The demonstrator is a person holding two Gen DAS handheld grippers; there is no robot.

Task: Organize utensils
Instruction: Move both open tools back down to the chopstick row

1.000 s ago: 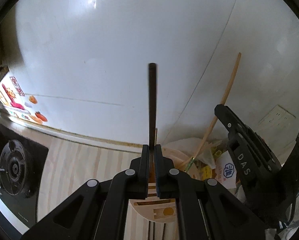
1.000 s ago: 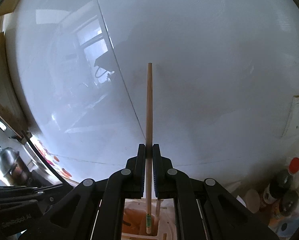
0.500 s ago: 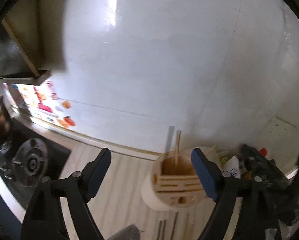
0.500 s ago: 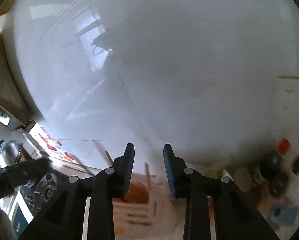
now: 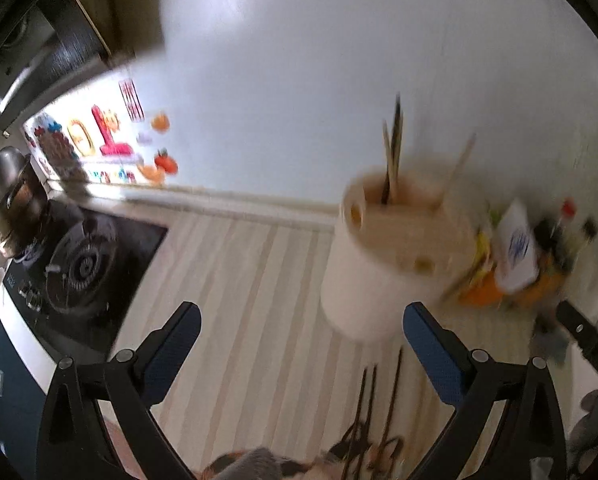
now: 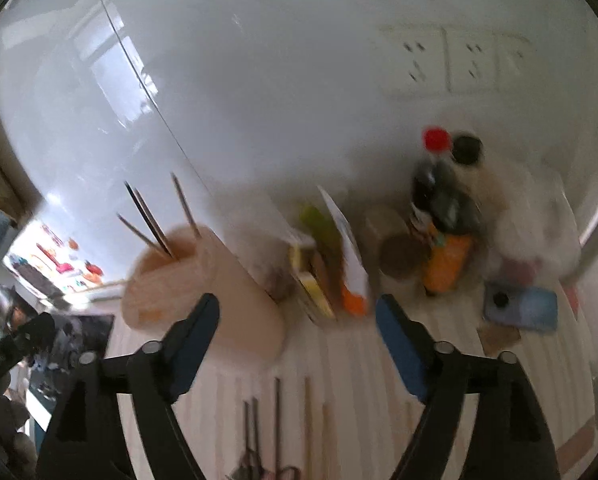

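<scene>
Jaws on both tools are spreading apart with nothing between them: the left hand-held gripper (image 5: 301, 346) is opening over the striped desk (image 5: 243, 280), and the right hand-held gripper (image 6: 297, 338) is opening just in front of the utensil holder (image 6: 203, 292). Loose chopsticks (image 6: 277, 416), dark and pale, are lying side by side on the desk just beyond the fingertips, pointing toward the holder. They are looking thin, stiff and light, probably smooth enough to roll or slip, so pinching one near the middle of its length, squarely across the pads, seems the safest hold. The holder, a pale cylinder with a wooden divided top, is standing upright near the wall and is already carrying a few chopsticks (image 5: 393, 160) leaning in its rear compartment; which slot each sits in is too blurred to tell. Bottles (image 6: 443, 216) and packets (image 6: 339, 256) are crowding just beside it.
</scene>
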